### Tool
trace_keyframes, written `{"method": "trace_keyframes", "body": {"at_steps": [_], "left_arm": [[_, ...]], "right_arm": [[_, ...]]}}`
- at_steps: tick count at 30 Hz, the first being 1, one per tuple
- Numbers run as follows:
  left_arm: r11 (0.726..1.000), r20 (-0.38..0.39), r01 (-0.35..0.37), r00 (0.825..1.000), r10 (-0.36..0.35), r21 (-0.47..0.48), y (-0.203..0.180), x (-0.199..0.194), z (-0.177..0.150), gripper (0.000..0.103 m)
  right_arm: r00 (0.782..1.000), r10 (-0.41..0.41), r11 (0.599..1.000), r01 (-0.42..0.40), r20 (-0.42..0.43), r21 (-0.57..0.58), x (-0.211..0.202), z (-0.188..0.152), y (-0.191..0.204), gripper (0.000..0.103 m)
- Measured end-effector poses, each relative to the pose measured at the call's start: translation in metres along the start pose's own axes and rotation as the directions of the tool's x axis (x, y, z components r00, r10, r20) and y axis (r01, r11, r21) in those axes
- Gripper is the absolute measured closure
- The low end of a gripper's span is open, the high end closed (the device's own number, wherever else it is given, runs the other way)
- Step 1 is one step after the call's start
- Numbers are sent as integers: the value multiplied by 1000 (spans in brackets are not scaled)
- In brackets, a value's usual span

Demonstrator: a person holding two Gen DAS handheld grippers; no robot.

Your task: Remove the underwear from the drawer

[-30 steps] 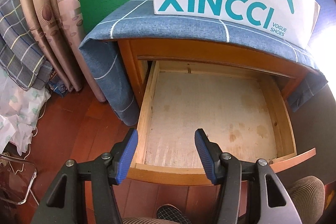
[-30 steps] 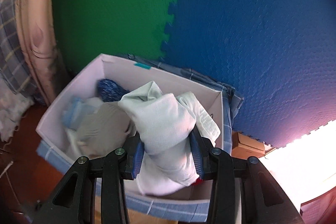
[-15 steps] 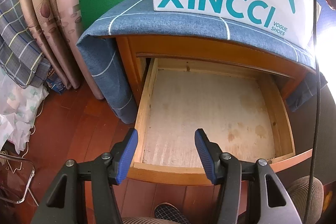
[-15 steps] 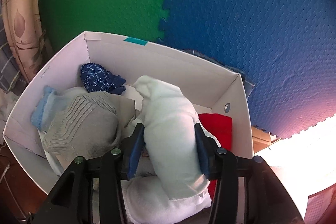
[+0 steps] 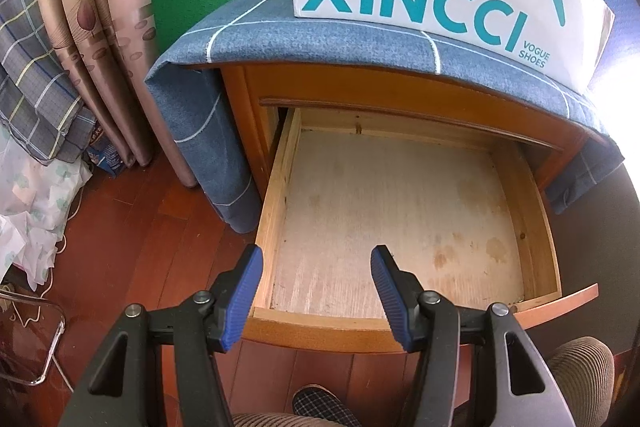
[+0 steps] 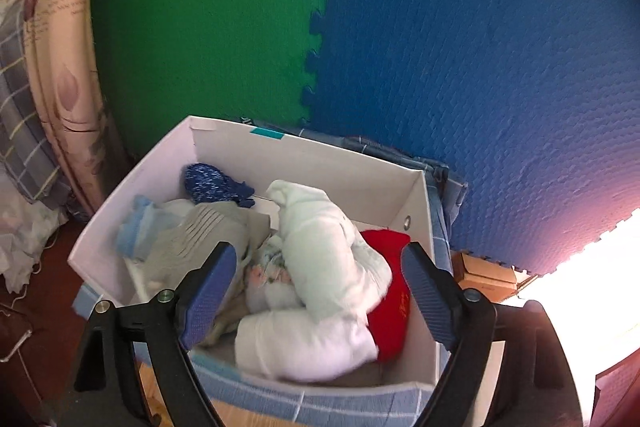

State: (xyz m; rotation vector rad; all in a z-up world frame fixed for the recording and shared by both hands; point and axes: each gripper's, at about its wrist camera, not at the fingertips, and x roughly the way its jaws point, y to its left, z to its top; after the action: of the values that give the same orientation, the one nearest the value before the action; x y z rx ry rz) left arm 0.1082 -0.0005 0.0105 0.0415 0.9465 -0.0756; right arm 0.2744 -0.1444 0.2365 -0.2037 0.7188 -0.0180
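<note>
The pale mint-white rolled underwear lies in the open white cardboard shoe box, on top of a heap of other garments: a red cloth at its right, a grey ribbed piece and a light blue piece at its left, and a dark blue speckled bundle toward the far wall of the box. The right gripper hangs over the near side of the box; its jaws have just been opening and now stand wide, with the roll between them but the pads off it.

The box sits on a blue cloth with white grid lines draped over an orange-brown wooden nightstand. Its pulled-out wooden drawer shows only a stained pale bottom board. The left gripper is poised over the drawer's near left corner, jaws about half apart, nothing between them.

Behind stand green and blue interlocking foam mats on the wall. At the left hang beige leaf-print curtains and a grey plaid cloth; the floor is reddish wood planks.

The box front reads "XINCCI" in teal, with "VOGUE SHOES" in small letters at its right.
</note>
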Motion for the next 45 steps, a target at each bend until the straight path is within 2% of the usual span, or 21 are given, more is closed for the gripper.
{"method": "trace_keyframes", "body": {"at_steps": [5,6,10,13,15,17,21,26,37,45], "left_arm": [[1000,3,4,1000,-4,-8,1,-1,0,46],[1000,4,7,1000,-7,-9,1,-2,0,45],[1000,6,9,1000,-9,-15,2,-2,0,46],[1000,3,13,1000,-13,-17,2,-1,0,46],[1000,4,12,1000,-12,-18,2,-1,1,45],[1000,1,12,1000,-12,-16,2,-1,1,46],[1000,2,8,1000,-8,-11,0,-1,1,46],[1000,-7,4,1000,-4,-6,-2,1,1,45],[1000,-10,-1,1000,1,1,-5,1,0,46],[1000,-10,-2,1000,2,13,-10,0,-1,46]], "right_arm": [[998,22,1000,-23,57,14,-45,-32,-4,8],[997,25,999,-26,68,22,-53,-44,-4,4],[997,1,999,-4,77,39,-69,-104,-4,2],[999,-28,999,27,36,31,-63,-149,1,2],[999,-26,999,27,-25,30,-49,-181,7,1],[996,-22,999,26,-89,43,-31,-213,12,1],[983,0,997,13,-184,70,0,-254,21,1],[964,48,994,-21,-260,107,23,-267,25,1],[940,115,981,-57,-320,185,43,-277,23,1],[939,102,981,-40,-329,191,44,-280,21,1]]}}
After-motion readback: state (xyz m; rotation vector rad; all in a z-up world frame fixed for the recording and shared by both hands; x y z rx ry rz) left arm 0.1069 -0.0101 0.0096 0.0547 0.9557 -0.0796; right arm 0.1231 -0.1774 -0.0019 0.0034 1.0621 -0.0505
